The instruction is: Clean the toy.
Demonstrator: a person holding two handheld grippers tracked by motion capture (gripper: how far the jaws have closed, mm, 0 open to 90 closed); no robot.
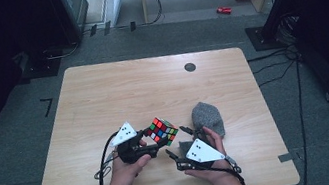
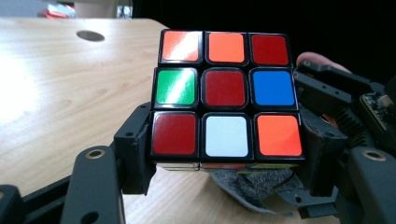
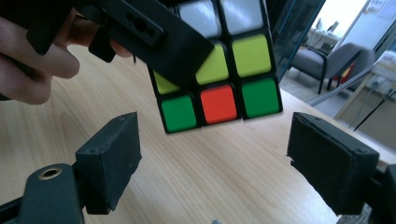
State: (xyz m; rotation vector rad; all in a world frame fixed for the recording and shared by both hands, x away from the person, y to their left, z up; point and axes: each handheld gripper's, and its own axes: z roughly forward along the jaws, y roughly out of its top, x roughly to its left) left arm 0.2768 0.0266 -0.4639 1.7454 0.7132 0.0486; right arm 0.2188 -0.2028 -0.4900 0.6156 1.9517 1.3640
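A: High view: left gripper clamps the cube above the table's near edge, grey cloth just beside

B: Left gripper view: pads squeeze cube; cloth under it, prob.

A: Right gripper view: right gripper spread apart, empty, cube ahead. Mid-twist; next, close on a layer. No containers

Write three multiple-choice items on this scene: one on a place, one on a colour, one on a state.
1. The grey felt cloth lies: A on the floor; B on the wooden table beside the right hand; C on a chair.
2. Centre sticker of the multicoloured puzzle cube face in the left gripper view: A dark red; B yellow; C white.
3. The right gripper is: A shut on the cube; B shut on the cloth; C open.

B: it rests on the tabletop. A: middle square is dark red. C: nothing between its jaws.
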